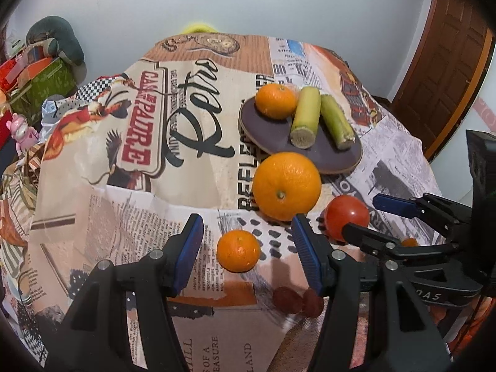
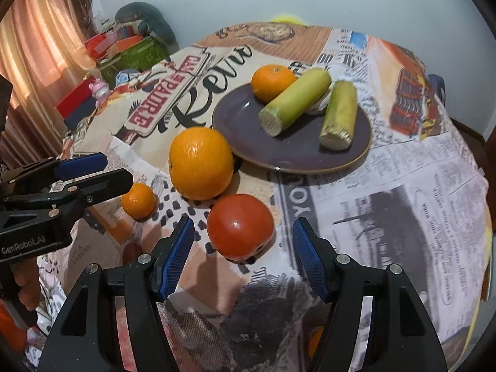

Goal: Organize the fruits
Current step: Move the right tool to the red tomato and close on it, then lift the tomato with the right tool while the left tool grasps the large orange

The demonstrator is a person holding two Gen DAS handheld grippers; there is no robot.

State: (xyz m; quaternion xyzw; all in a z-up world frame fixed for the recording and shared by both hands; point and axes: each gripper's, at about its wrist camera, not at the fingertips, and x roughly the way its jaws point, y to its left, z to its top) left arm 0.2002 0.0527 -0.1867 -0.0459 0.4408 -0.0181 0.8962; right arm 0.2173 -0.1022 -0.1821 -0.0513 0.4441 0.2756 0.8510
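A dark plate (image 1: 272,133) (image 2: 245,121) holds a small orange (image 1: 275,100) (image 2: 272,82) and two green-yellow corn pieces (image 1: 306,116) (image 2: 294,100). A large orange (image 1: 286,186) (image 2: 201,162) lies just in front of the plate. A red tomato (image 1: 347,217) (image 2: 240,226) and a small mandarin (image 1: 238,250) (image 2: 138,201) lie nearer. My left gripper (image 1: 245,241) is open, with the mandarin between its fingers. My right gripper (image 2: 243,248) is open around the tomato. Neither touches its fruit.
The table is covered by a printed newspaper-pattern cloth (image 1: 124,217) (image 2: 403,201). Boxes, a green basket (image 1: 46,83) (image 2: 139,52) and a pink toy (image 1: 23,130) stand off the table's left. A wooden door (image 1: 449,71) is at the right.
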